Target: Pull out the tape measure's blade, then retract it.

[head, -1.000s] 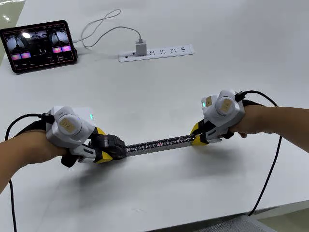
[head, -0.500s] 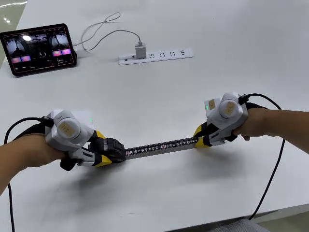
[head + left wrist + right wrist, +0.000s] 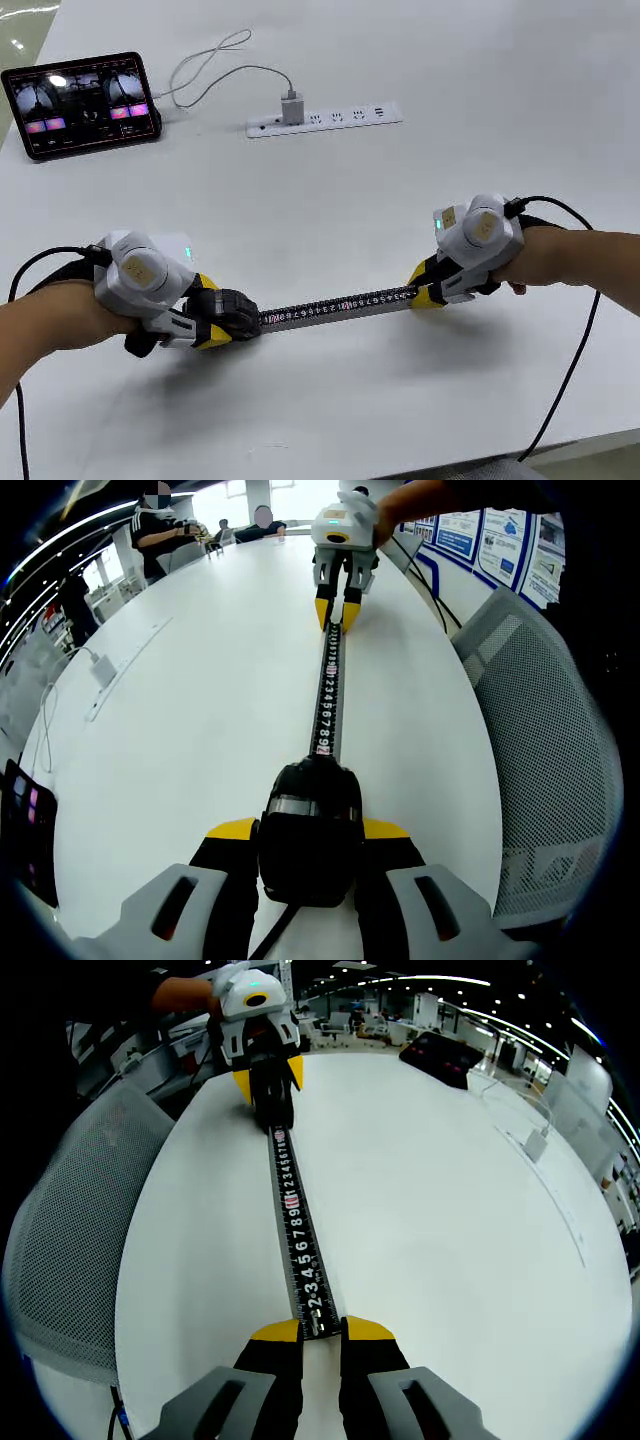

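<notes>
Black tape measure (image 3: pixel 310 825) between left jaws

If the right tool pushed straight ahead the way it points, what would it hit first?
Probably the tape measure's case, held in the left tool; the blade runs straight to it.

Left gripper (image 3: pixel 212 303): grey-white plastic body with yellow-tipped black jaws, lying low and pointing toward its partner, jaws closing from both sides on the black tape measure case (image 3: pixel 308 820).
Right gripper (image 3: pixel 420 285): matching grey-white body and yellow-tipped jaws, facing back at the left one, tips pinching the end of the black numbered blade (image 3: pixel 298 1250).
Left forearm (image 3: pixel 45 320): bare, reaching in from the left edge, hand wrapping the gripper's rear.
Right forearm (image 3: pixel 580 255): bare, reaching in from the right edge, likewise gripping.
Spacing: sitting well apart, lining up jaw to jaw.
</notes>
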Available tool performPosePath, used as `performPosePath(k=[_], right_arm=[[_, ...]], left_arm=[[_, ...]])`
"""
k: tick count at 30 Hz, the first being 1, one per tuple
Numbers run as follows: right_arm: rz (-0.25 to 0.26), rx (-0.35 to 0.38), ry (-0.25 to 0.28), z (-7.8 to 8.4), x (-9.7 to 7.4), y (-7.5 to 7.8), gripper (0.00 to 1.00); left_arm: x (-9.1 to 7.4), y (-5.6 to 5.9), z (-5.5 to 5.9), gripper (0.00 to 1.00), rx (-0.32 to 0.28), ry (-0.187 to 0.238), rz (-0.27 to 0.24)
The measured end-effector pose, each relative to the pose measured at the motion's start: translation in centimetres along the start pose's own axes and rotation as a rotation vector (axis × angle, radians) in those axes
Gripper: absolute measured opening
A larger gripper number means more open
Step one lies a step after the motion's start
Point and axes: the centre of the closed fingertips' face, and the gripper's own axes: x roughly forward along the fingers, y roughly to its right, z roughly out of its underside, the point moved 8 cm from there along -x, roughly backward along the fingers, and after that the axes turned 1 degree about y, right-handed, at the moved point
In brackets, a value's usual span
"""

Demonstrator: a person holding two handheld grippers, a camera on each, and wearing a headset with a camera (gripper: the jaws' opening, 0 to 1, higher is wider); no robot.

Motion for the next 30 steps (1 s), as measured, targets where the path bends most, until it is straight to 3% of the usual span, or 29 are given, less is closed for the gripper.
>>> performPosePath(k=[30], right_arm=[[0.023,0.018,-0.013,1.2,-1.0,-0.2,0.09]], left_arm=[[0.0,0.0,0.1,0.32,0.001,0.0,-0.004]])
